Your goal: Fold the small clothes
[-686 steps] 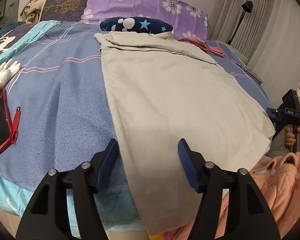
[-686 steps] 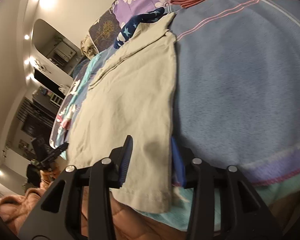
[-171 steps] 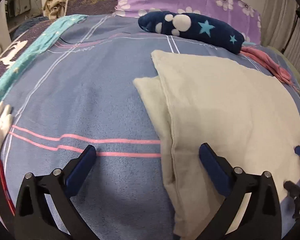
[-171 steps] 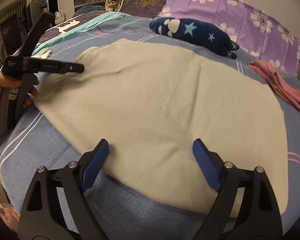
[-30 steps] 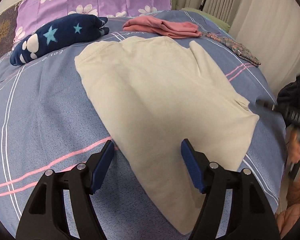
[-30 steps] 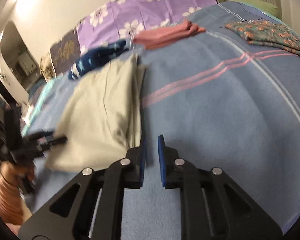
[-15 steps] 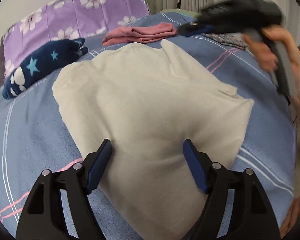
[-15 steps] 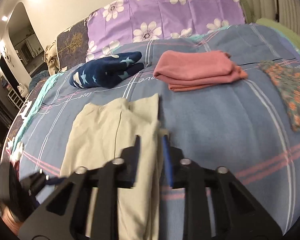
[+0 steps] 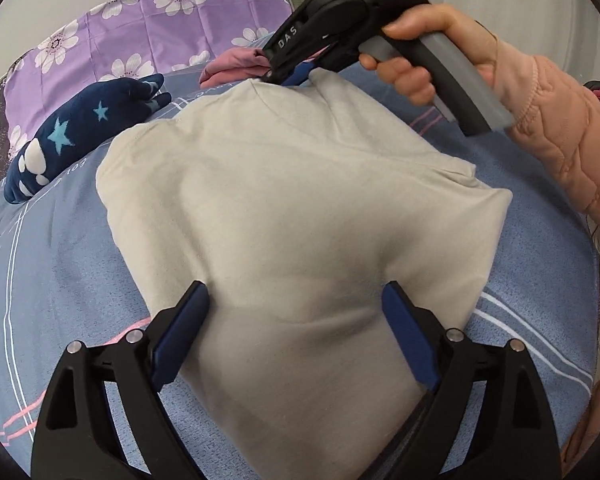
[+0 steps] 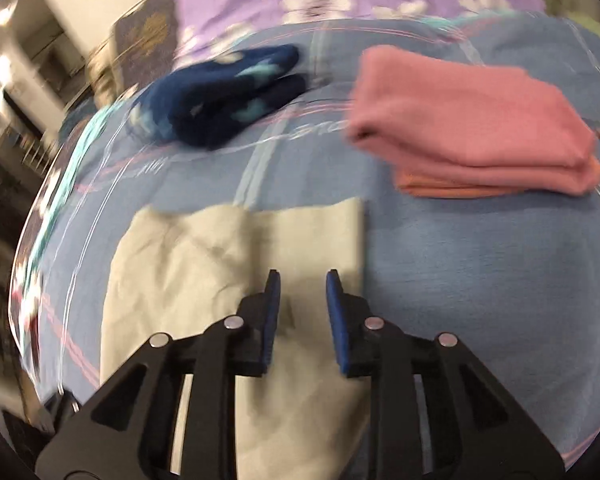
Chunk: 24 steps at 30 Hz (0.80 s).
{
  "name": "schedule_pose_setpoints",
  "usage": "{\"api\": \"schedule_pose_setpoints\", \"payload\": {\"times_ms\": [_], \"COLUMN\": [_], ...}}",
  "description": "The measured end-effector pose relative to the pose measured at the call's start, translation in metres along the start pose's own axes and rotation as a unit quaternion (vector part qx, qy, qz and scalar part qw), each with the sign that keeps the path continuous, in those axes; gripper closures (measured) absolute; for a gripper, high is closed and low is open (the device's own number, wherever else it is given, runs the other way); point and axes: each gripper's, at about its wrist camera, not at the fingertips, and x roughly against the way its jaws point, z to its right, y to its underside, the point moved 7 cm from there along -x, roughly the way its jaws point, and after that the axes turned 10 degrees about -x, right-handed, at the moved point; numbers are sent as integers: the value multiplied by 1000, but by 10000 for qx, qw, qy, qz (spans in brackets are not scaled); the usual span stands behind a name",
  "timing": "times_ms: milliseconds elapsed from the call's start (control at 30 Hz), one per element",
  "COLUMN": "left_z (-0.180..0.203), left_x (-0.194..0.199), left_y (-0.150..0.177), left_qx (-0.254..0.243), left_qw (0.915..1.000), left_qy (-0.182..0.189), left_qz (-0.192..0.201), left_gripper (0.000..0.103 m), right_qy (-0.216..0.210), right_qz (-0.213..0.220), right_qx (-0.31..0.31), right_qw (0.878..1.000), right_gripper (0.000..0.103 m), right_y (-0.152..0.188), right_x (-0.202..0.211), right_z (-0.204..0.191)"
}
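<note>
A beige garment [image 9: 300, 216] lies folded on the blue bedspread [image 9: 52, 272]; it also shows in the right wrist view [image 10: 204, 264]. My left gripper [image 9: 296, 312] is open, its two fingers spread over the garment's near end. My right gripper [image 10: 300, 280] is slightly open just above the garment's far end; in the left wrist view it [image 9: 296, 76] sits at the far edge, held by a hand in a pink sleeve. Nothing is between its pads.
A folded pink garment [image 10: 472, 128] and a navy star-print sock-like piece [image 10: 220, 96] lie beyond the beige garment. A purple flowered pillow [image 9: 140, 36] is at the head of the bed. The bed's edge is at the right [image 9: 588, 320].
My right gripper has moved from the near right side to the garment's far end and has opened slightly. My left gripper has moved closer over the near end.
</note>
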Motion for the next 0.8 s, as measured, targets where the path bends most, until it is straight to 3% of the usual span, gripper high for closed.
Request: {"api": "schedule_pose_setpoints", "payload": {"times_ms": [100,233,333,467,600,633,700,733,800], "left_z": [1,1,1,2,2,2,2,2,2], "left_x": [-1,-1,-2,-1,0,0,0,0,0], "left_y": [0,-1,-1,-1,0,0,0,0,0], "left_qx": [-17,-17,-22,-31,-36,-37,-38,-37,-37], "left_qw": [10000,10000,10000,10000,10000,10000,10000,10000,10000], "left_qy": [-13,-11,-20,-35,-35,-35,-37,-37,-37], "left_qz": [0,13,31,36,42,40,41,42,44], "left_gripper": [13,13,13,12,12,12,12,12,12], "right_qy": [-364,-316,-410,-497,-1118,-1191,-952,-698,-692], "right_qz": [10,12,8,34,118,72,-11,-105,-428], "right_qx": [1076,1339,1161,663,-428,-772,-949,-764,-399], "right_qw": [9935,9905,9924,9966,9927,9898,9909,9946,9959], "right_gripper": [78,80,78,67,65,70,89,91,89], "right_y": [26,37,35,21,-5,-12,-21,-21,-14], "right_x": [13,17,17,12,16,12,1,-8,-22], "right_z": [-42,-49,-43,-28,0,12,29,33,25]}}
